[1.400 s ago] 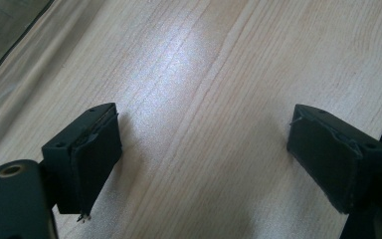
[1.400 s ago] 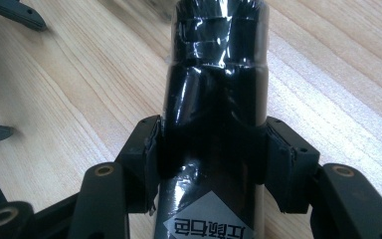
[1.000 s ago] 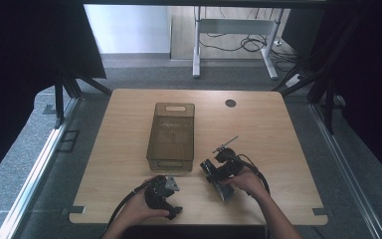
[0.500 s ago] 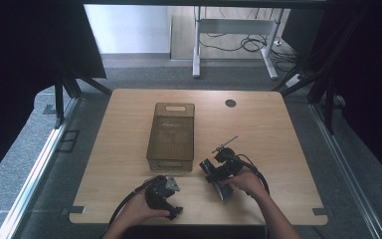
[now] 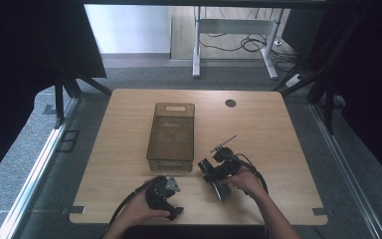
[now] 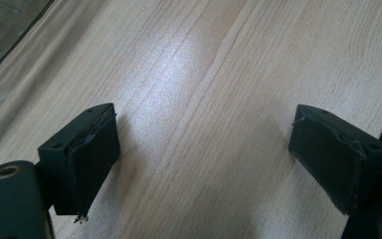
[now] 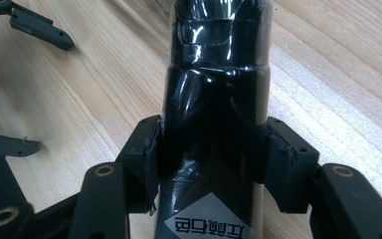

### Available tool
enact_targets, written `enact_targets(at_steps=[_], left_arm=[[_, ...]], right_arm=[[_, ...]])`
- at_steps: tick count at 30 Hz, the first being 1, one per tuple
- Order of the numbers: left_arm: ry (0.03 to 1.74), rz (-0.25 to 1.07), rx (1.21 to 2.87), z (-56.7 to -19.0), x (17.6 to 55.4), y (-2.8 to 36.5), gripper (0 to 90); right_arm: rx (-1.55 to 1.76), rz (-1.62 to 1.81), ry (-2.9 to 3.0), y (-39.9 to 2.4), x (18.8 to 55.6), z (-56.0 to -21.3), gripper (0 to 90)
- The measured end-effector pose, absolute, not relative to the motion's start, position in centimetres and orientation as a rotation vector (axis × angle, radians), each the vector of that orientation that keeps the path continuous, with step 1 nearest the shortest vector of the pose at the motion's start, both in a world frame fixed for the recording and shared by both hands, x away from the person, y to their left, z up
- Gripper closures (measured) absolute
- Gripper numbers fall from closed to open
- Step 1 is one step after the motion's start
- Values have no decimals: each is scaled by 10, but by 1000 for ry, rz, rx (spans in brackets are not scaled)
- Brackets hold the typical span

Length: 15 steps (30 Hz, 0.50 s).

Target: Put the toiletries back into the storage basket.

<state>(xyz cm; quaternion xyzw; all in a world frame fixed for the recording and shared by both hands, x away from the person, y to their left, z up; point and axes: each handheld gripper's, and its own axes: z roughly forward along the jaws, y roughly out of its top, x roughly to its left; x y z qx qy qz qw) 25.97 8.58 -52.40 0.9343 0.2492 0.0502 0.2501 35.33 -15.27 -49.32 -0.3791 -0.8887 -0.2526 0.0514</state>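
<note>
Nearest the person, the left gripper (image 6: 201,159) rests low over the bare wooden table (image 5: 278,129), its jaws spread wide with nothing between them. Just beyond, the right gripper (image 7: 210,159) clamps a black cylindrical bottle (image 7: 214,99), glossy as if wrapped in tape, with a grey label near its base. Farther off stands a translucent brown bin (image 5: 171,134), seemingly empty. The pickup looks done; placing the bottle, perhaps into the bin, likely remains.
</note>
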Motion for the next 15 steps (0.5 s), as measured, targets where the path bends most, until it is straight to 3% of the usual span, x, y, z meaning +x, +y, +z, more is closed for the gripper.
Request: enact_targets(at_steps=[15], left_arm=[[679, 138, 2542, -524, 260, 85, 124]], right_arm=[[-1149, -819, -2676, -155, 355, -480, 459]])
